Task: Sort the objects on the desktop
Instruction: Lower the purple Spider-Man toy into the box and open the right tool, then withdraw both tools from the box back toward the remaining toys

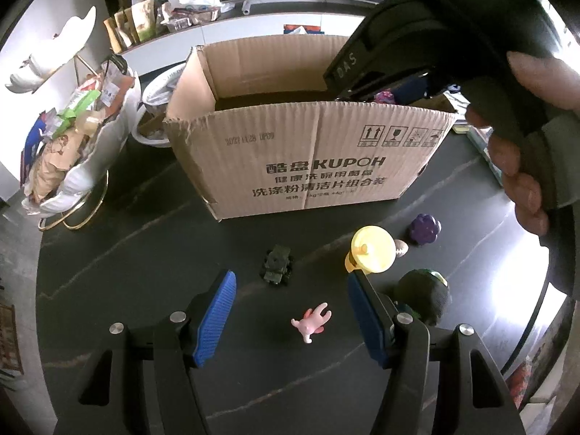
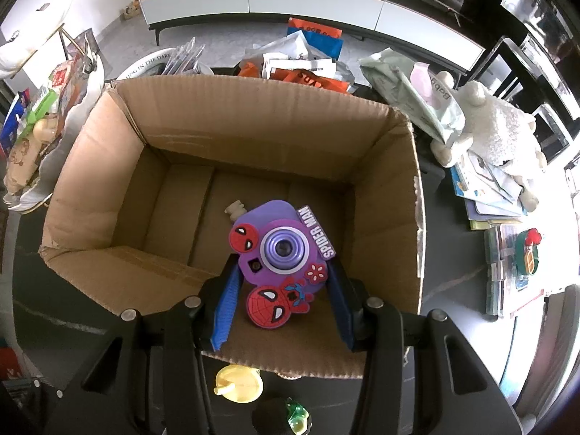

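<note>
You are working over a dark, glossy table veined with pale lines like stone, in a cluttered room: a long white low cabinet runs along the back, a white scalloped holder stuffed with snack packets stands at the left, and a fluffy white plush lies on stacked books at the right. The open corrugated cardboard box, printed with black lettering, sits mid-table. Your right gripper hangs above its inside with its ribbed blue pads closed on a purple rubbery toy camera decorated with red masked faces; a small cream figure lies on the box floor. Your left gripper stands about half open and holds nothing, above a pink rubber figurine. Nearby on the table lie a dark green toy truck, a round yellow lidded cup, a knobbly purple toy and a dark green round toy.
</note>
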`<state>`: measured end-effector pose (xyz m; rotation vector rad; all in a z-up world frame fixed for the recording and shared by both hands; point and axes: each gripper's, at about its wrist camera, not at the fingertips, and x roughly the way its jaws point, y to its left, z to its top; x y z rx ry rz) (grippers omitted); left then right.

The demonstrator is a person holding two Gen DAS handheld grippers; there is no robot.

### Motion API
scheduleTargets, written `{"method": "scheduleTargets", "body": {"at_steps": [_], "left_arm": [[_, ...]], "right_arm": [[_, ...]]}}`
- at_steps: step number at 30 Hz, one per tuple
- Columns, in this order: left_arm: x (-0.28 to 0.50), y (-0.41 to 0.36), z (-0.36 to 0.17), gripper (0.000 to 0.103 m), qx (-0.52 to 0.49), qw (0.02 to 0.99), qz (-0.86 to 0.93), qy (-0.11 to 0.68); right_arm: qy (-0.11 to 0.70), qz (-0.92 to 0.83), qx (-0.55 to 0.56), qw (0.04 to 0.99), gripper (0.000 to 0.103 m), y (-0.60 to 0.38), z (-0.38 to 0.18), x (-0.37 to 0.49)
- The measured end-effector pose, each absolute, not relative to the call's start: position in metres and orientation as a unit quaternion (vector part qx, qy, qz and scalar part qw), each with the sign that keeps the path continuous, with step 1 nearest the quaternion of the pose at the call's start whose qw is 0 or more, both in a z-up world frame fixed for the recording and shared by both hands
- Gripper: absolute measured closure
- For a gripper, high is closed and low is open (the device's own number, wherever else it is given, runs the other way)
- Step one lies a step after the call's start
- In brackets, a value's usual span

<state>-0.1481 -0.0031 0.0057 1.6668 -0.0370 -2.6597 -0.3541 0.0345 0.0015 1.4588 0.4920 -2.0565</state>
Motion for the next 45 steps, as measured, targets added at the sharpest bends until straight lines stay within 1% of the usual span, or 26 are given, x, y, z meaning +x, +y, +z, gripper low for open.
{"method": "scheduleTargets", "body": {"at_steps": [7,12,13,16,22,27,30,31,32,34,35,39,43,44,45], "left_arm": [[-0.148,-0.007,0.006,0.043,0.528,0.005,-0.849,-0.006],[-0.147,-0.005,0.006,0.043,0.527,0.002,-0.85,-0.013],[-0.147,-0.005,0.006,0.043,0.527,0.002,-0.85,-0.013],[-0.148,-0.005,0.007,0.043,0.527,0.001,-0.85,-0.012],[-0.147,-0.009,0.008,0.043,0.525,0.004,-0.851,-0.001],[-0.147,-0.016,0.005,0.043,0.532,0.004,-0.846,0.033],[-0.147,-0.017,0.004,0.043,0.536,0.003,-0.843,0.047],[-0.147,-0.016,0.004,0.042,0.537,0.005,-0.842,0.047],[-0.147,-0.016,0.003,0.041,0.537,0.009,-0.842,0.045],[-0.146,-0.014,0.003,0.033,0.536,0.018,-0.843,0.041],[-0.146,-0.013,0.003,0.031,0.538,0.021,-0.841,0.04],[-0.143,-0.011,0.002,0.031,0.541,0.015,-0.839,0.05],[-0.14,-0.009,0.001,0.03,0.544,0.014,-0.837,0.051],[-0.139,-0.008,0.001,0.029,0.547,0.011,-0.835,0.049],[-0.139,-0.008,0.0,0.025,0.551,0.009,-0.833,0.047]], "right_arm": [[0.193,-0.771,0.539,0.279,0.06,0.031,0.003,-0.354],[0.184,-0.775,0.535,0.283,0.059,0.03,0.007,-0.355],[0.183,-0.777,0.531,0.283,0.058,0.03,0.008,-0.355],[0.18,-0.782,0.525,0.283,0.046,0.029,0.013,-0.353],[0.175,-0.789,0.514,0.288,0.045,0.03,0.021,-0.347],[0.165,-0.798,0.499,0.295,0.045,0.044,0.033,-0.329],[0.157,-0.804,0.491,0.297,0.041,0.056,0.038,-0.318],[0.151,-0.807,0.487,0.299,0.038,0.062,0.04,-0.314],[0.144,-0.809,0.484,0.301,0.033,0.068,0.042,-0.311],[0.134,-0.811,0.479,0.308,0.027,0.077,0.044,-0.306],[0.132,-0.811,0.478,0.311,0.026,0.08,0.045,-0.304],[0.128,-0.813,0.47,0.318,0.021,0.094,0.048,-0.293],[0.133,-0.818,0.461,0.319,0.02,0.104,0.05,-0.285],[0.134,-0.819,0.458,0.319,0.019,0.107,0.051,-0.283],[0.135,-0.819,0.457,0.32,0.019,0.11,0.052,-0.281]]}}
